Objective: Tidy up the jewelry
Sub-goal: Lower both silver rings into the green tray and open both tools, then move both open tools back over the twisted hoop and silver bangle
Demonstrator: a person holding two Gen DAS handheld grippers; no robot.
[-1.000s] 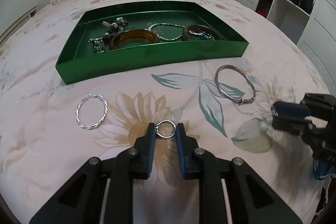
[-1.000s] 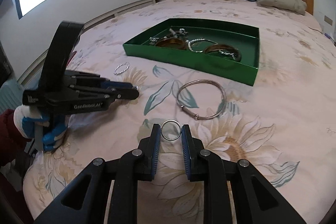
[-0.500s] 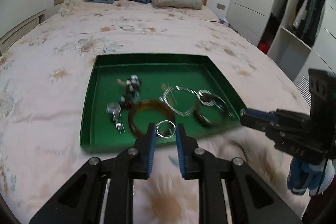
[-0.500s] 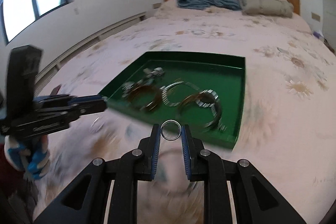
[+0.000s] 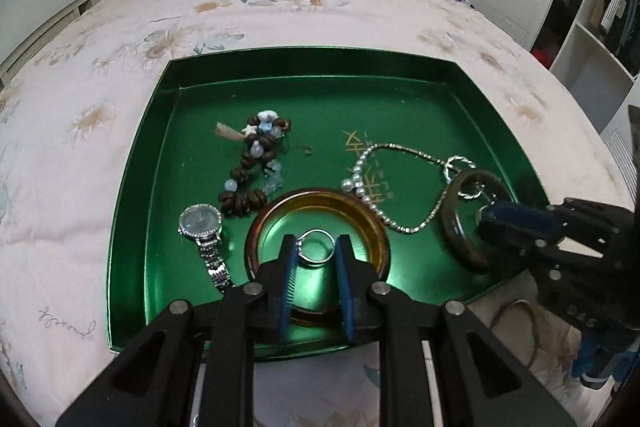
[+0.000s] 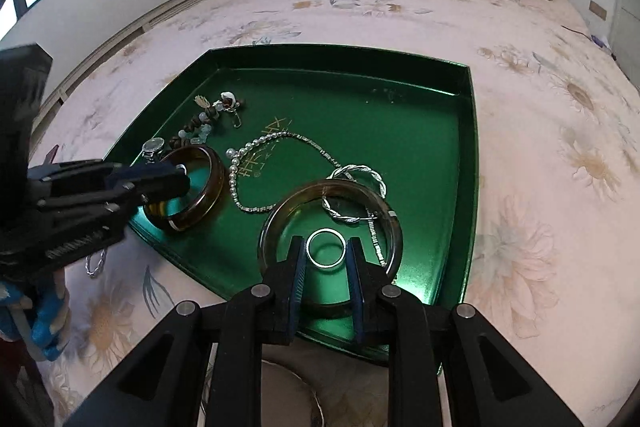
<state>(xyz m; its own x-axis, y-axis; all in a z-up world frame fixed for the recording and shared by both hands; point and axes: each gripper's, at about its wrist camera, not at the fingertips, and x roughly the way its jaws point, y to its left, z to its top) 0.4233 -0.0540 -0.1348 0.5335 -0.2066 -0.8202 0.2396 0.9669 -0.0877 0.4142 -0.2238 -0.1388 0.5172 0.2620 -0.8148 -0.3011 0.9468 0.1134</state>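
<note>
My left gripper (image 5: pixel 316 242) is shut on a small silver ring with a stone (image 5: pixel 318 231), held above the amber bangle (image 5: pixel 372 223) in the green tray (image 5: pixel 132 187). My right gripper (image 6: pixel 325 243) is shut on a plain silver ring (image 6: pixel 326 264) over a translucent brown bangle (image 6: pixel 276 219) near the tray's (image 6: pixel 474 147) front right corner. The left gripper (image 6: pixel 160 183) also shows in the right wrist view, over the amber bangle (image 6: pixel 210 187). The left wrist view shows the right gripper (image 5: pixel 520 223) at the tray's right side.
The tray also holds a watch (image 5: pixel 200 223), a beaded bracelet (image 5: pixel 252 163), a pearl chain (image 5: pixel 384 183) and a twisted silver bangle (image 6: pixel 360 173). On the flowered bedspread in front lie a twisted bangle (image 6: pixel 94 267) and a thin silver bangle (image 5: pixel 516 311). Folded clothes sit by the headboard.
Both grippers have moved forward from over the bedspread to over the tray, each still holding its ring. The tray now fills the middle of both views.
</note>
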